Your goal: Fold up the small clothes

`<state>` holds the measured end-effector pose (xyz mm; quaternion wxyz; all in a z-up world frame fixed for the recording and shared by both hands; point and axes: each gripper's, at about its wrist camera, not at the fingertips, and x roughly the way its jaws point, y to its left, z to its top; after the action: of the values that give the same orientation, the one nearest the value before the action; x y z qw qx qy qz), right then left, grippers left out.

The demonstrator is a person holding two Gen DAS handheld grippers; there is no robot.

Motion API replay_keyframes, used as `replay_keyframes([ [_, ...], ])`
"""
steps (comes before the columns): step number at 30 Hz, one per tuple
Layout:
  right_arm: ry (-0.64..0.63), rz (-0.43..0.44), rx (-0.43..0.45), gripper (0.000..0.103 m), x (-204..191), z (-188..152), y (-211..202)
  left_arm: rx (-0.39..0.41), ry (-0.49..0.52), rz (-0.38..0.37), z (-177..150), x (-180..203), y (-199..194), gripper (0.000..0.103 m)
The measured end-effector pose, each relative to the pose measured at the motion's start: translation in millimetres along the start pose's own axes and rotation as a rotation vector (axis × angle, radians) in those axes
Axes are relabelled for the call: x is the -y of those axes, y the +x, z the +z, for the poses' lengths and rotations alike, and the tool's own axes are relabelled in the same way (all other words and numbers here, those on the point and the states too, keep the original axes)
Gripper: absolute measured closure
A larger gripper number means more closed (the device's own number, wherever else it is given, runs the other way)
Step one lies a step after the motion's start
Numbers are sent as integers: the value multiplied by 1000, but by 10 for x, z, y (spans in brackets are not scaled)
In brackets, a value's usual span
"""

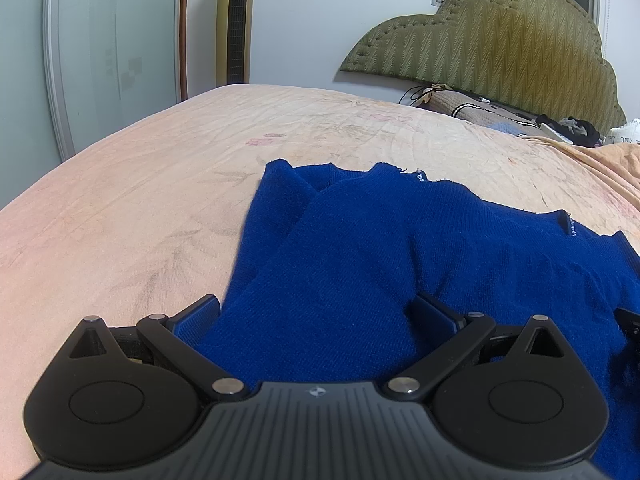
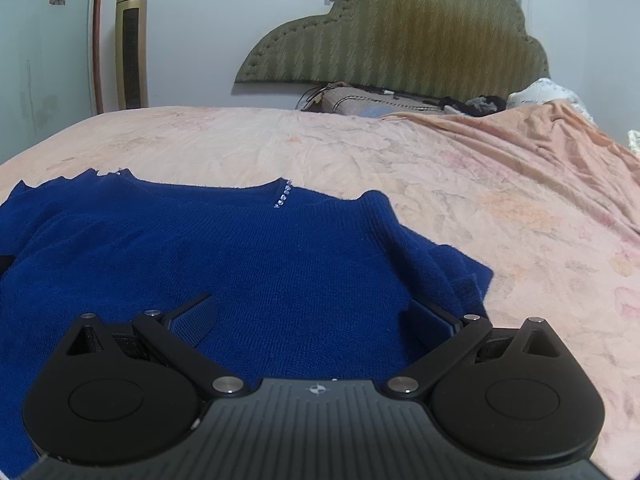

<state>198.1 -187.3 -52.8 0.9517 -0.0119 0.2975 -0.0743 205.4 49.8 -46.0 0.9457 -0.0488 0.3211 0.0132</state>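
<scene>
The blue sweater [image 2: 248, 264] lies flat on the bed sheet [image 2: 460, 208], neckline w/ small shiny stones [image 2: 282, 199] pointing toward the headboard [image 2: 400, 36]. Both sleeves seem already turned in over the body: one folded edge shows at the left side in the left wrist view, one at the right side in the right wrist view. So the step in hand is, I judge, the fold of the lower part up toward the collar.

To do it well: take the hem w/ both grippers at the same time, one near each side edge, and catch all layers, incl. the tucked sleeve, not only the top knit. Lift low, carry both sides forward at equal speed so the edge stays straight, and put it down just short of the neckline. The knit is soft and thick, so it probably sags in the middle; keep light tension between the two grippers.

The left gripper [image 1: 316, 312] is wide apart, fingers on either side of the sweater's left part, low over the fabric; it clamps nothing. Whether the pads [image 1: 198, 322] touch the cloth I cannot tell. The right gripper [image 2: 316, 314] is also spread wide over the right part of the sweater, holding nothing.
</scene>
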Motion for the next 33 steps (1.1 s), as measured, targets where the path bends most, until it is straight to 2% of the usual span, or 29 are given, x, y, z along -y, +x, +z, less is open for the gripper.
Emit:
replay_keyframes([
  [2,5,0,4,1,-26,-5,-85,-15,13,-7,21,-5,0,0],
  [5,7,56,6,1,-113,-1,-232,-49,27,-25,100,-48,-37,0],
  [10,-63,157,19,1,-409,-18,-482,-30,14,-29,211,-174,-175,0],
  [17,-139,287,31,1,-845,-8,-741,-25,81,40,365,-309,-156,0],
  [20,-197,314,43,1,-1045,-17,-879,-28,91,33,468,-401,-99,0],
  [22,-248,324,55,1,-1187,-46,-966,-58,70,-1,535,-488,-24,0],
  [28,-439,331,88,1,-1633,-201,-1187,-181,-38,-193,661,-745,245,0],
  [33,-602,277,122,2,-2005,-386,-1262,-245,-115,-317,721,-815,450,0],
])
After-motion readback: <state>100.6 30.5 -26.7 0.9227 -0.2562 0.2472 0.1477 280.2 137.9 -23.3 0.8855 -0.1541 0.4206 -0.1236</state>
